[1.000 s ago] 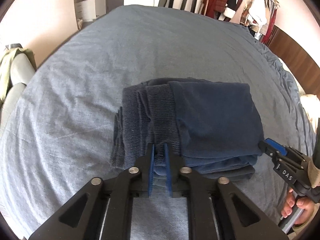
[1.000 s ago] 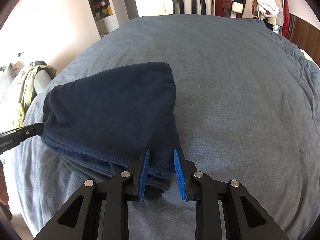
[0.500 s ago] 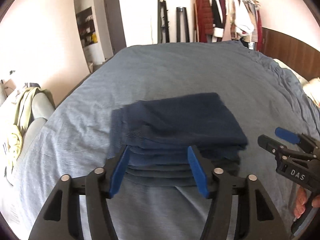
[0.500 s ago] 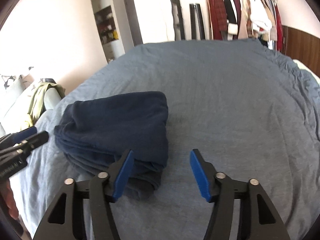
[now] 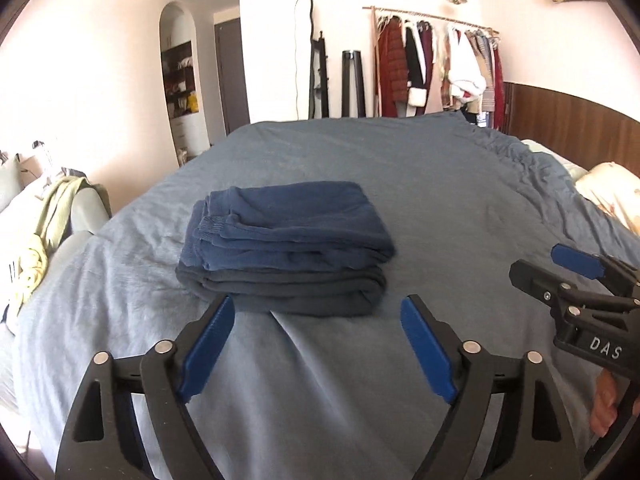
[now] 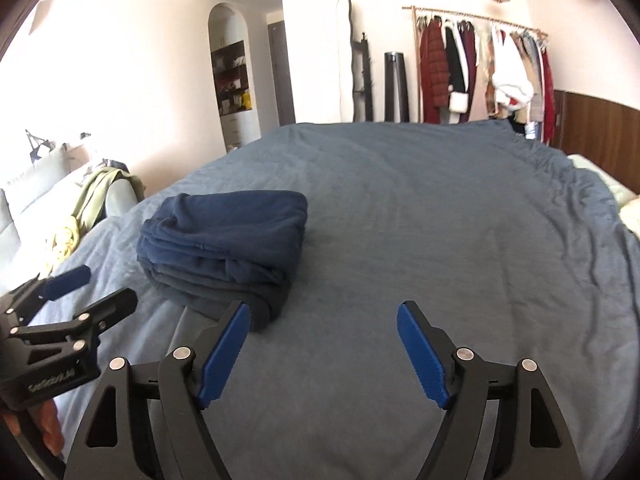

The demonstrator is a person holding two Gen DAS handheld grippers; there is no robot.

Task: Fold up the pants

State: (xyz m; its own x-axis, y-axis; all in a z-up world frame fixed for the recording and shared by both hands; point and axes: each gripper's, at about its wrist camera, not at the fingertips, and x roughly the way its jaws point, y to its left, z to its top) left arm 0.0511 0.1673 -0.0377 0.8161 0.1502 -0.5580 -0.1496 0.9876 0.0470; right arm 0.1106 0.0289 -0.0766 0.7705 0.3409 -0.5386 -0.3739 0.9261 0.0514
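The pants (image 5: 286, 248) lie folded into a compact navy stack on the bed (image 5: 440, 184), toward its left side and near its front edge, with the ribbed waistband and cuffs showing at the stack's left end and a smooth fold at its right. Both grippers sit clear of the cloth: the left gripper (image 5: 316, 344) has its jaws spread wide, having just been opening, with only bare sheet between the blue pads and the stack just beyond their tips; the right gripper (image 6: 322, 346) is likewise wide, its jaws also just opened, nothing between them, the stack's near corner lying by its left pad. The fold looks finished, so the step in hand appears to be letting go and backing away. Done well, that means pulling each gripper straight back along its own line with the jaws kept wide, so no pad catches a hem and drags the top layers askew. The lower layers bulge a little past the upper ones at the near edge; a light press or nudge there would square the stack, but only if it can be done without lifting a layer. The clothes rack (image 5: 436, 68) and the sofa (image 6: 36, 196) stand well apart from the work
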